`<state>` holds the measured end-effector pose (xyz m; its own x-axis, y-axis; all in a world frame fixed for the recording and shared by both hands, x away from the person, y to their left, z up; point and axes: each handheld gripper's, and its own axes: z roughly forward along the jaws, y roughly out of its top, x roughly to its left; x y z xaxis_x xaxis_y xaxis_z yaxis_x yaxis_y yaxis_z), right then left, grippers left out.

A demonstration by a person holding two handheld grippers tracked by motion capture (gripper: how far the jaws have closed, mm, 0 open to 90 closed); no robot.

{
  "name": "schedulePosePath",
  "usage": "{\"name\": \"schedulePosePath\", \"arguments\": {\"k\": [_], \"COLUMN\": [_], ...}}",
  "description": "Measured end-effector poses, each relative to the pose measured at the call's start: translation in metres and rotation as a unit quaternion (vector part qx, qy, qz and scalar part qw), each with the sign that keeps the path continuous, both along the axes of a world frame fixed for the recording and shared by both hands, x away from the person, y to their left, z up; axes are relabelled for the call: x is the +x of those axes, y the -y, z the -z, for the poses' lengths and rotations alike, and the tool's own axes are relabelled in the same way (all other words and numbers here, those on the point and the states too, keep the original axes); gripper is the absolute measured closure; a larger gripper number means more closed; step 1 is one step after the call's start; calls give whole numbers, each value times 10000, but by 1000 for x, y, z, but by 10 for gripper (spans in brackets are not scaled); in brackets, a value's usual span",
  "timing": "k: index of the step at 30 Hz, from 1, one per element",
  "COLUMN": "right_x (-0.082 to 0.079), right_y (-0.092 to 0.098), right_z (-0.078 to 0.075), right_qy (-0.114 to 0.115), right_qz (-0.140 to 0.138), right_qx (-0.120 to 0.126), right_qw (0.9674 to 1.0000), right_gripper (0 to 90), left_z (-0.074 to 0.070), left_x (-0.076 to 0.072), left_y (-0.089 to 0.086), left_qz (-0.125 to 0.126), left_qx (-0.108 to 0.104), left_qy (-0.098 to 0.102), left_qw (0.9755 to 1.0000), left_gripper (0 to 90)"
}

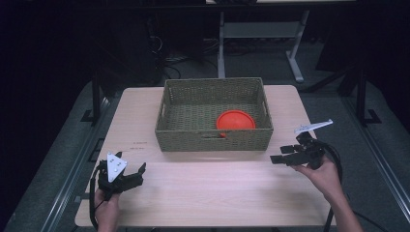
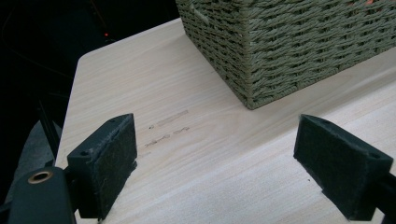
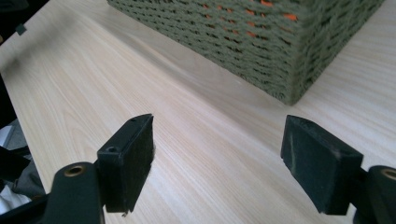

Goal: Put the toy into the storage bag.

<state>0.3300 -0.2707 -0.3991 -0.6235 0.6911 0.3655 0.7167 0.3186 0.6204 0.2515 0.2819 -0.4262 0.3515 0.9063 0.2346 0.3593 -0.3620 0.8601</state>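
A woven green basket (image 1: 214, 115) stands toward the far middle of the pale wooden counter (image 1: 208, 188). Inside it, against the near wall and right of centre, lies an orange disc (image 1: 235, 120); the basket's near rim cuts off its lower edge, so whether it is a plate, a lid or a shallow bowl is hard to tell. In the right gripper view the disc shows only as orange flecks through the gaps in the weave, and the basket's top is cropped by the frame and blurred. In the left gripper view just one near corner of the basket (image 2: 252, 51) shows, its rim cut off at the top.

The right gripper (image 1: 285, 155) hovers just off the basket's near right corner, its jaws standing wide apart with nothing but bare counter between them. The left gripper (image 1: 135, 173) sits near the counter's near left edge, well apart from the basket, its jaws likewise spread wide and empty. Faint pencil-like marks (image 2: 168, 127) on the wood ahead of it are too small to read. Beyond the counter the room is dark, with only table legs (image 1: 296, 60) made out.
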Motion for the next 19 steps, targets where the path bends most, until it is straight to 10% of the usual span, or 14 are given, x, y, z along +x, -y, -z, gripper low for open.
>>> {"name": "schedulePosePath", "arguments": {"k": [14, 19], "right_x": [-21, -44], "right_y": [11, 5], "right_z": [17, 13], "right_qy": [18, 523], "right_qz": [161, 182], "right_qx": [79, 8], "right_qw": [9998, 9985], "right_gripper": [243, 235], "left_z": [0, 0], "left_x": [0, 1], "left_y": [0, -3], "left_qz": [29, -44], "left_qx": [-26, -74], "left_qy": [11, 8], "left_qw": [10000, 10000], "left_gripper": [128, 128]}}
